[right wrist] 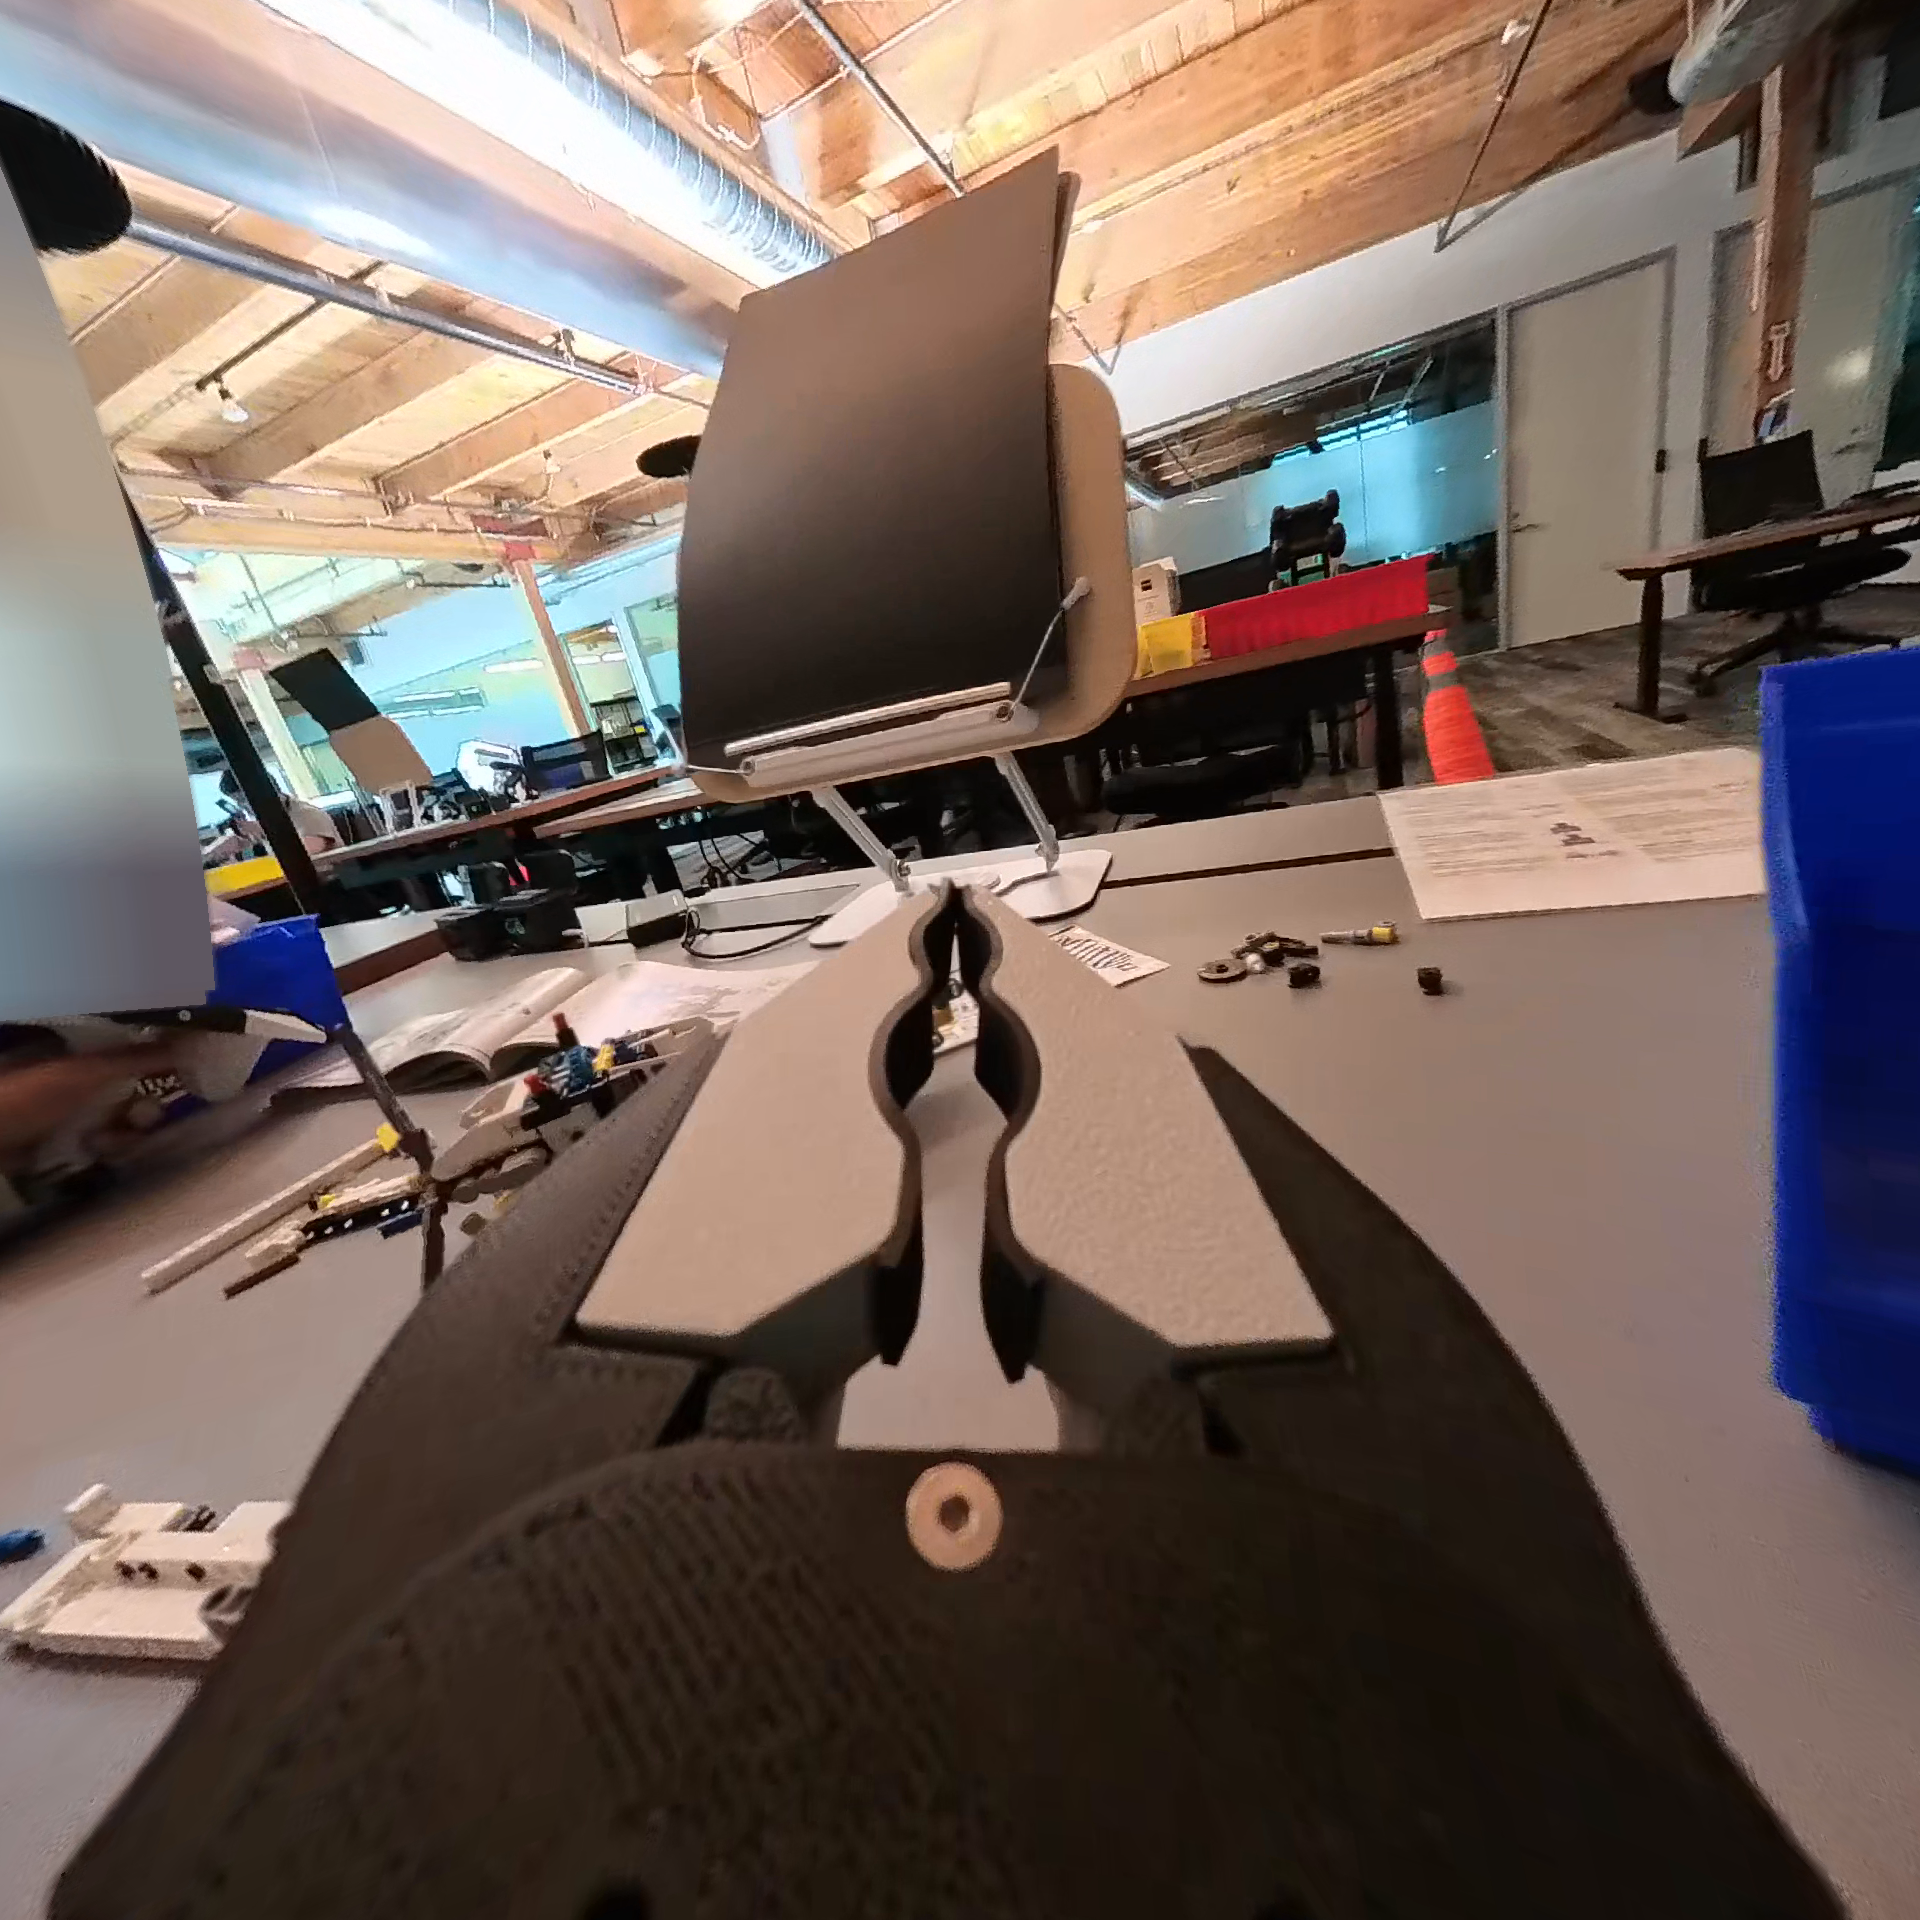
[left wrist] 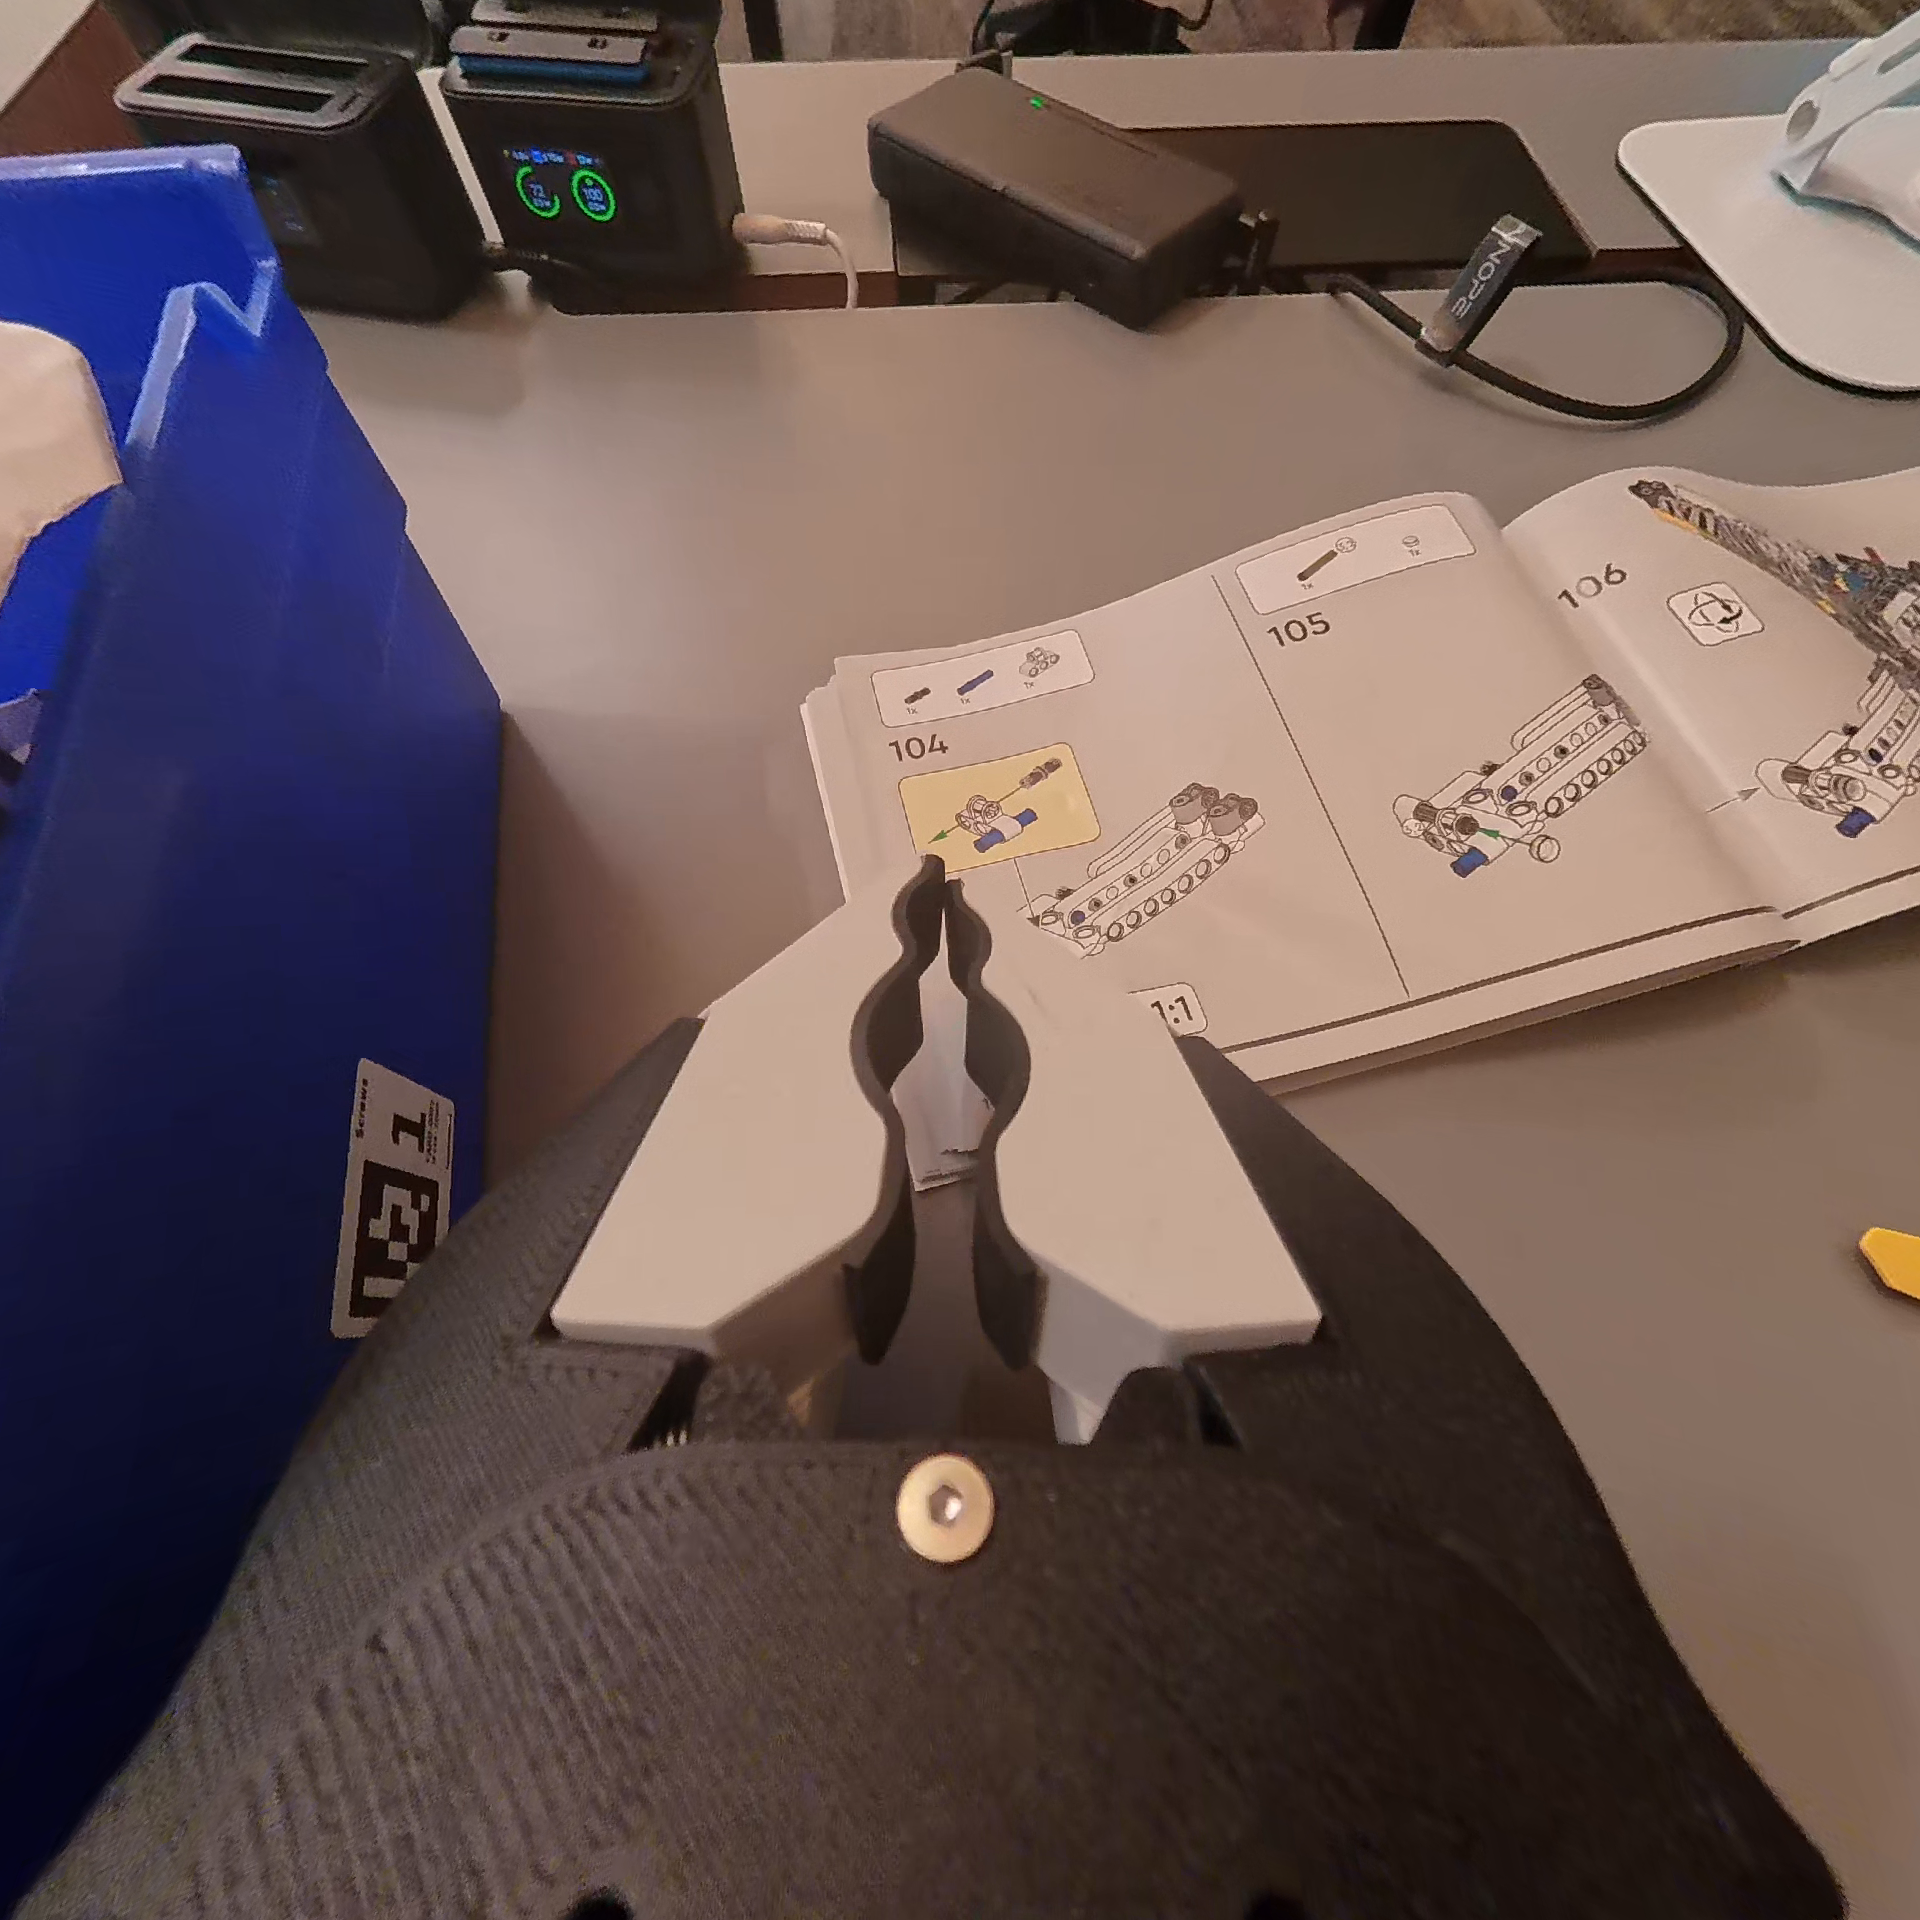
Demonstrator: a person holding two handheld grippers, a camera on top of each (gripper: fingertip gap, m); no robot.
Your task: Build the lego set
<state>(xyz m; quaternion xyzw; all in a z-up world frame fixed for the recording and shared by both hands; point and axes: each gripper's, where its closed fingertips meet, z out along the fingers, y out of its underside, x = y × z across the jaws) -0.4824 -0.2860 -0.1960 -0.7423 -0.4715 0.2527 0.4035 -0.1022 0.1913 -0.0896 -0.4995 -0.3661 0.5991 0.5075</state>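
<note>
I found both tongs closed and empty; the left gripper (left wrist: 943,891) hung over the instruction booklet (left wrist: 1351,790), while the partly built model (right wrist: 561,1091) lay lengthwise left of the right gripper (right wrist: 956,902), nearer it.

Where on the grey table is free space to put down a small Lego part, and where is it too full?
Free: the grey table between the blue bin, the chargers and the instruction booklet. Also free in the right wrist view: between the right tongs and the other blue bin. Crowded: around the half-built Lego model.
</note>
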